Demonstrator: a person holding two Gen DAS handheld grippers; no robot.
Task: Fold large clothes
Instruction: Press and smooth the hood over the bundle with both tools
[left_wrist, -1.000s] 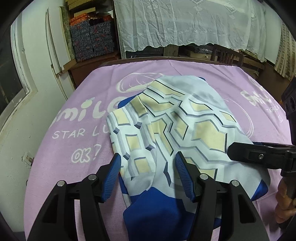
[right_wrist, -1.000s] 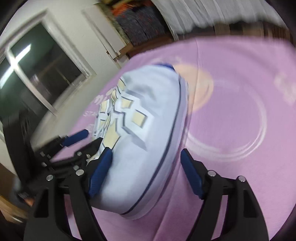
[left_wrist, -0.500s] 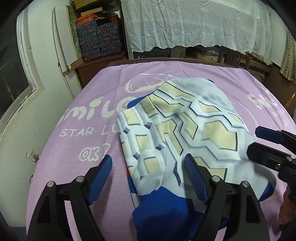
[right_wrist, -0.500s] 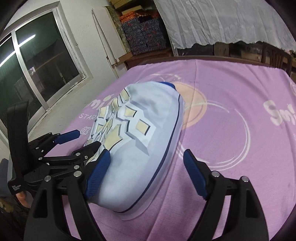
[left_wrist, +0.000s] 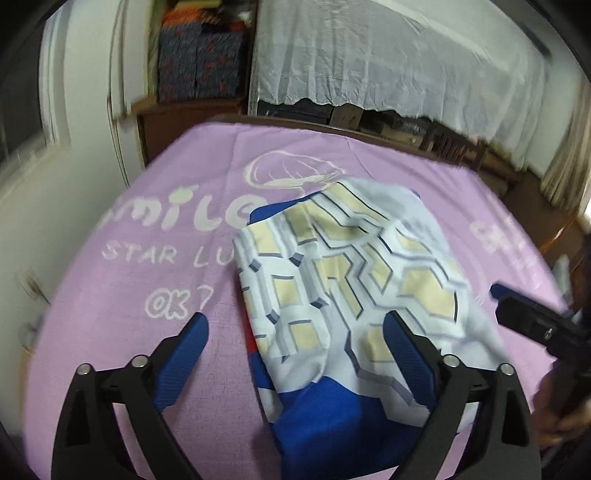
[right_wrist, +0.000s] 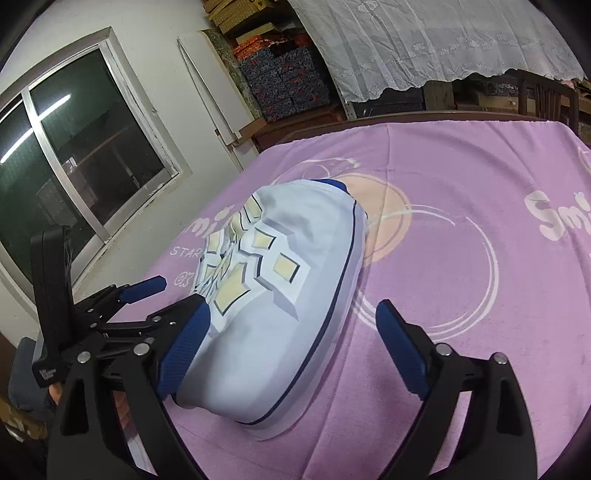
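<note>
A folded garment (left_wrist: 351, 273), pale white with yellow and grey geometric print and blue parts, lies on the purple blanket (left_wrist: 147, 280). My left gripper (left_wrist: 295, 325) hovers over its near left end. Its jaws are opening wide, and the cloth lies between the pads, which do not press on it. In the right wrist view the garment (right_wrist: 306, 236) shows its plain white side with a dark seam. My right gripper (right_wrist: 291, 310) straddles its near end, jaws opening, pads clear of the cloth. The left gripper's fingers (right_wrist: 144, 287) show at the left.
The blanket (right_wrist: 480, 221) has white lettering and circle prints. A window (right_wrist: 74, 166) and white wall stand at the left. Patterned boxes (right_wrist: 284, 85), a lace curtain (right_wrist: 424, 44) and a wooden chair (right_wrist: 543, 96) stand at the back. A hand (left_wrist: 565, 424) holds the right gripper.
Both grippers' jaws have spread wider and let go of the cloth. The left gripper has drifted left, so the garment sits further right in its view. The right gripper has risen slightly.
</note>
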